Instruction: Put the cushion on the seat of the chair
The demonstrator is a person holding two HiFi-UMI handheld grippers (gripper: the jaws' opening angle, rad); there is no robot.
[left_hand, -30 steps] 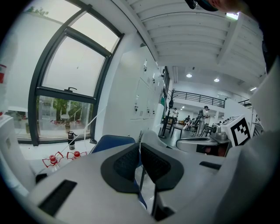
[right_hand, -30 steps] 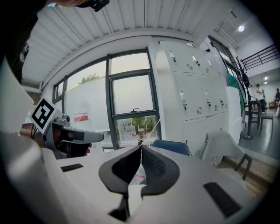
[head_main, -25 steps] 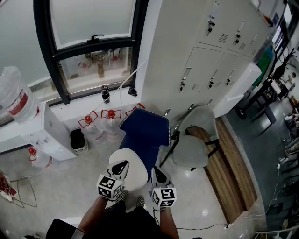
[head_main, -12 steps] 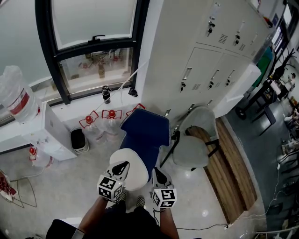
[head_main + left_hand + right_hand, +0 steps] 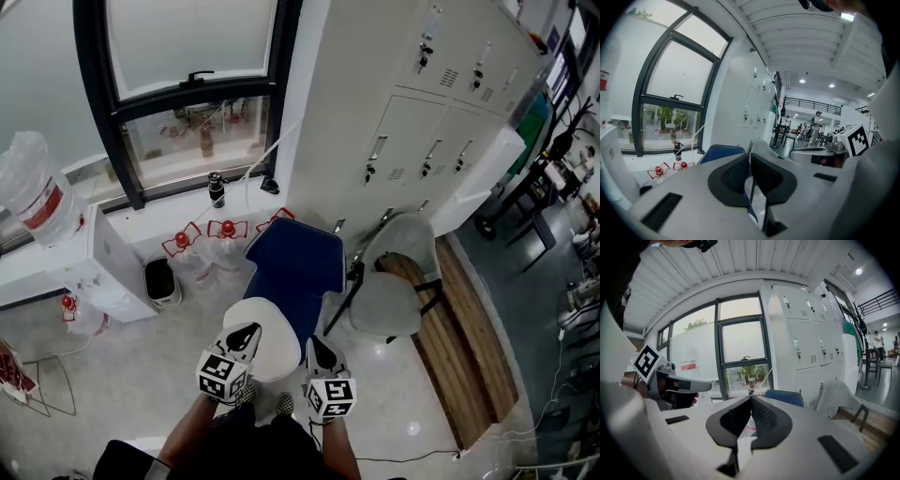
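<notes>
A blue chair [image 5: 295, 262] stands by the window wall, below the head camera. A round white cushion [image 5: 267, 328] lies on its near part. My left gripper [image 5: 246, 335] hovers over the cushion's near left edge, its jaws shut on nothing. My right gripper [image 5: 315, 347] is just off the cushion's right edge, also shut and empty. In the left gripper view the closed left gripper [image 5: 750, 155] points at the blue chair [image 5: 719, 151]. In the right gripper view the closed right gripper [image 5: 751, 399] points toward the window, with the blue chair [image 5: 785, 395] just to its right.
Two white chairs [image 5: 398, 281] stand right of the blue chair on a wooden platform [image 5: 464, 337]. Grey lockers [image 5: 422, 112] rise behind. A water dispenser [image 5: 98, 272] with a bottle [image 5: 33, 202] stands left. Several water jugs [image 5: 202, 246] and a black bin [image 5: 161, 279] sit under the window.
</notes>
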